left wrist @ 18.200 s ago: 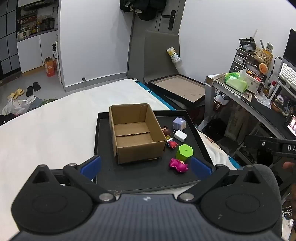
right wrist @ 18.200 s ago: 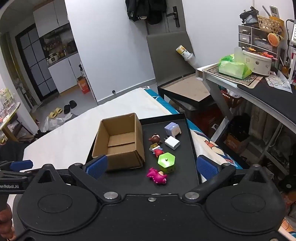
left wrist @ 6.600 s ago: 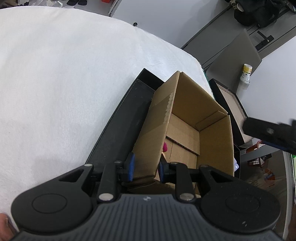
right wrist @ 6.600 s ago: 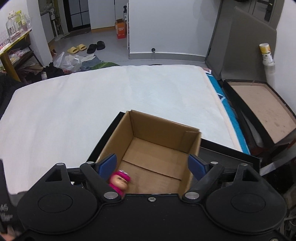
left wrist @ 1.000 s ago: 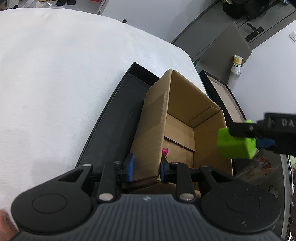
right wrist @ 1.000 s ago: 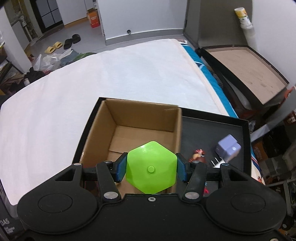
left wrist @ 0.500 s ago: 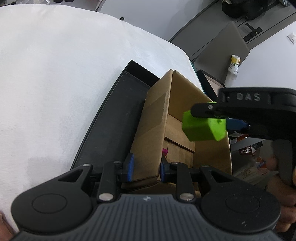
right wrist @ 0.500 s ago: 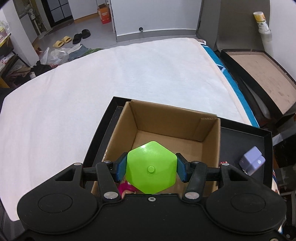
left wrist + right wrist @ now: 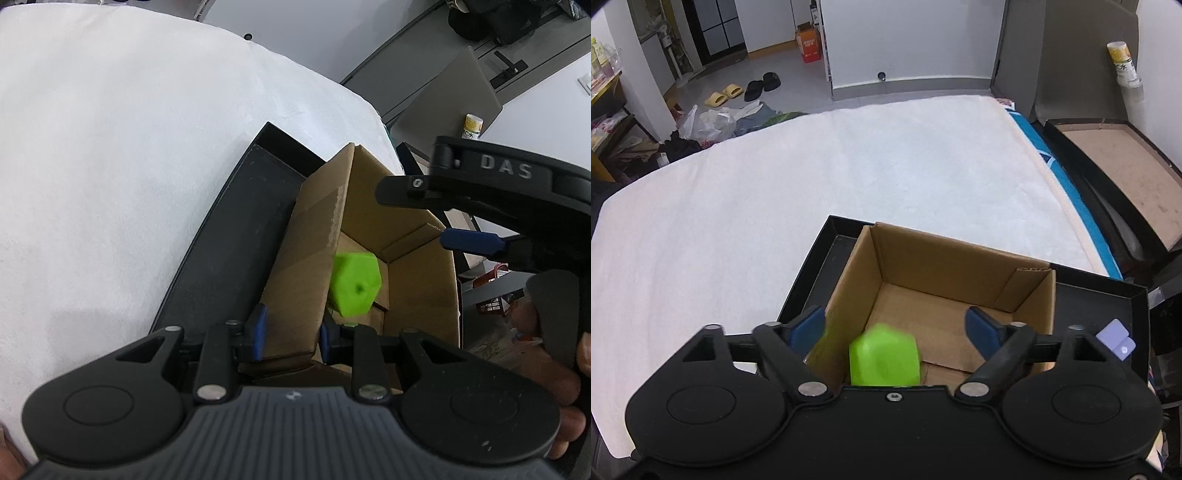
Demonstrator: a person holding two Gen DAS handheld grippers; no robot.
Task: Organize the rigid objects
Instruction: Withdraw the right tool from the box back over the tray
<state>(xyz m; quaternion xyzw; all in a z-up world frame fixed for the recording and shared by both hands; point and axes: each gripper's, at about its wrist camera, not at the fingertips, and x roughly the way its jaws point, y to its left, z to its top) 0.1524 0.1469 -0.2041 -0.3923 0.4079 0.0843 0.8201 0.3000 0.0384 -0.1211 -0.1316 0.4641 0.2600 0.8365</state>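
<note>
Two grippers were in play. Left gripper (image 9: pixel 290 338) was clamped narrow on the near wall of the cardboard box (image 9: pixel 417 273), one finger outside and one inside, pinning the box on the black tray (image 9: pixel 236 236). Right gripper (image 9: pixel 895 326) sat above the box opening, jaws spread wide, nothing between them. Green hexagonal block (image 9: pixel 884 358) was blurred and clear of both blue pads, so I judged it was mid-drop into the box; in the left view it (image 9: pixel 354 282) showed inside the box near the left wall, contact with the floor not clear.

Notes for doing this step well:
- Release over the middle of the floor, not hard against the left wall. The block looked close to that wall and could clip the rim or bounce.
- Keep the release low so a rigid piece does not rebound out.
- Hold the left clamp firm until the block settles; the box is light and would slide on the tray.
- Lift the right gripper straight up, fingers clear of both side walls.

Lilac cube (image 9: pixel 1115 339) lay on the tray right of the box, likely a later pick.
</note>
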